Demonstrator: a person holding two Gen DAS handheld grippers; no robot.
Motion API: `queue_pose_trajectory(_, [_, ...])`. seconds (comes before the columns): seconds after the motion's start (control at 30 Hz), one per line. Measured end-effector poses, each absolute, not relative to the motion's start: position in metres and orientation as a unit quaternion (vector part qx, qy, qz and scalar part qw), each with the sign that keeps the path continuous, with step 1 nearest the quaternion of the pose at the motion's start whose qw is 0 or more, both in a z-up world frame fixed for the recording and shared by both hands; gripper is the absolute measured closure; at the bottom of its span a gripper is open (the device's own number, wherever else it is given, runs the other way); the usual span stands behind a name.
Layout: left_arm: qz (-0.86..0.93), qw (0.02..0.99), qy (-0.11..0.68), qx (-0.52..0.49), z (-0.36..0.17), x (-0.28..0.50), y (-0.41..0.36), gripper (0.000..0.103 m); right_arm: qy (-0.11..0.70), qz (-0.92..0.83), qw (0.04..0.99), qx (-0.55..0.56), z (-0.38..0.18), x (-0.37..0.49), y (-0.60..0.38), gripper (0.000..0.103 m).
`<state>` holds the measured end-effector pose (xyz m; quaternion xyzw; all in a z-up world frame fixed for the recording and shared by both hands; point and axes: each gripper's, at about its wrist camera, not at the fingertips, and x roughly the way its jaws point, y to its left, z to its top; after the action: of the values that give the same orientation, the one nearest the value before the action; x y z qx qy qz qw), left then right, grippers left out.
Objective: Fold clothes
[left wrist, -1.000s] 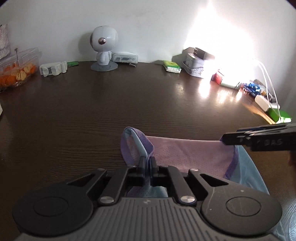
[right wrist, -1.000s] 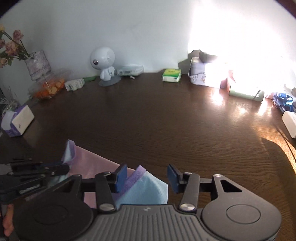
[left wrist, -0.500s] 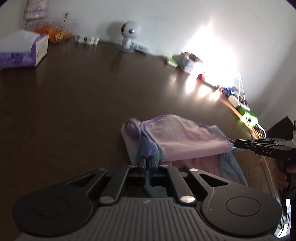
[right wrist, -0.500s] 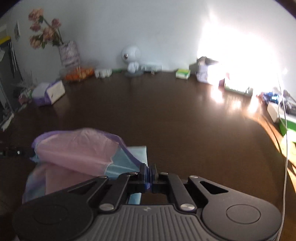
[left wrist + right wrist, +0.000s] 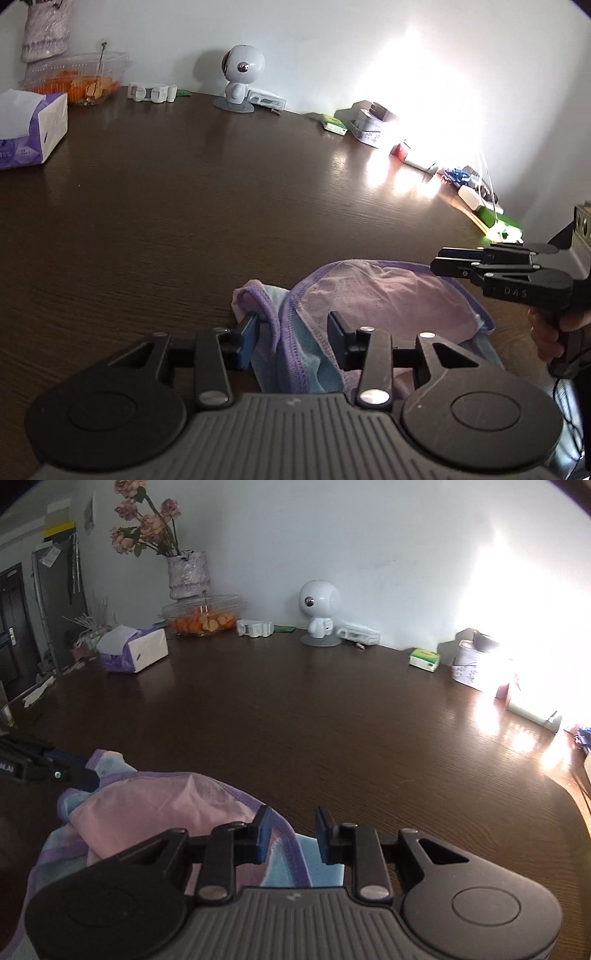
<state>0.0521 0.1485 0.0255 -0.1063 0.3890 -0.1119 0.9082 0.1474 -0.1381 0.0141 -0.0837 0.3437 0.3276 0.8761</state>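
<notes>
Lying bunched on the near edge of a dark wooden table (image 5: pixel 332 720), a pink-and-blue garment (image 5: pixel 373 295) with purple trim sits directly in front of both handheld grippers. The left gripper (image 5: pixel 291 339) has its fingers spread apart, straddling a purple-edged fold of the cloth without pinching it. The right gripper (image 5: pixel 291 834) is likewise parted, its fingers either side of the garment's purple hem and a patch of blue fabric (seen side-on from the left wrist view, it hovers over the cloth's far right corner).

Along the wall at the back of the table, a clear plastic container (image 5: pixel 201 614) holds orange pieces of food, though what kind cannot be made out. A textured vase (image 5: pixel 188 574) behind it holds faded pink roses. A tissue box (image 5: pixel 135 651) with a sheet standing out of its top sits to the left, and a white round-headed robot figurine (image 5: pixel 319 611) stands near the middle. A small green box (image 5: pixel 424 659) lies further right, beside strong glare.
</notes>
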Motion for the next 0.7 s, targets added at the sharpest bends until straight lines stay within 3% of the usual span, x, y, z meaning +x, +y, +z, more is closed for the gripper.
queue_pose_trajectory(0.1, [-0.107,0.905,0.394,-0.121,0.017,0.054,0.153,0.075,0.371,0.331,0.865,-0.063,0.004,0.154,-0.145,0.083])
queue_pose_trajectory(0.13, [-0.104,0.905,0.395,-0.121,0.017,0.054,0.154,0.087,0.377,0.333,0.862,-0.061,0.001,0.154,-0.147,0.083])
queue_pose_trajectory(0.17, [-0.102,0.904,0.396,-0.121,0.016,0.055,0.155,0.092,0.376,0.337,0.861,-0.062,0.0,0.152,-0.147,0.084])
queue_pose_trajectory(0.2, [-0.104,0.903,0.398,-0.121,0.017,0.054,0.155,0.093,0.371,0.345,0.86,-0.066,-0.001,0.149,-0.147,0.086])
queue_pose_trajectory(0.27, [-0.109,0.902,0.398,-0.121,0.02,0.052,0.154,0.097,0.363,0.355,0.859,-0.072,0.0,0.144,-0.145,0.1])
queue_pose_trajectory(0.37, [-0.092,0.912,0.381,-0.123,0.029,0.043,0.157,0.096,0.318,0.355,0.874,-0.094,0.013,0.13,-0.144,0.101])
queue_pose_trajectory(0.4, [-0.082,0.915,0.375,-0.123,0.032,0.041,0.159,0.094,0.296,0.354,0.881,-0.102,0.021,0.123,-0.144,0.101])
queue_pose_trajectory(0.43, [-0.074,0.919,0.369,-0.121,0.036,0.039,0.16,0.079,0.275,0.356,0.886,-0.109,0.028,0.118,-0.144,0.101])
queue_pose_trajectory(0.47, [-0.066,0.922,0.362,-0.118,0.04,0.037,0.161,0.051,0.253,0.36,0.89,-0.116,0.036,0.113,-0.145,0.101])
queue_pose_trajectory(0.5, [-0.074,0.926,0.353,-0.109,0.044,0.036,0.16,0.04,0.232,0.363,0.894,-0.123,0.043,0.107,-0.146,0.101])
queue_pose_trajectory(0.63, [-0.13,0.922,0.36,-0.055,0.045,0.051,0.137,0.036,0.194,0.363,0.9,-0.147,0.061,0.096,-0.148,0.101])
queue_pose_trajectory(0.7, [-0.137,0.916,0.376,-0.028,0.038,0.062,0.126,0.042,0.188,0.369,0.898,-0.15,0.065,0.091,-0.151,0.101])
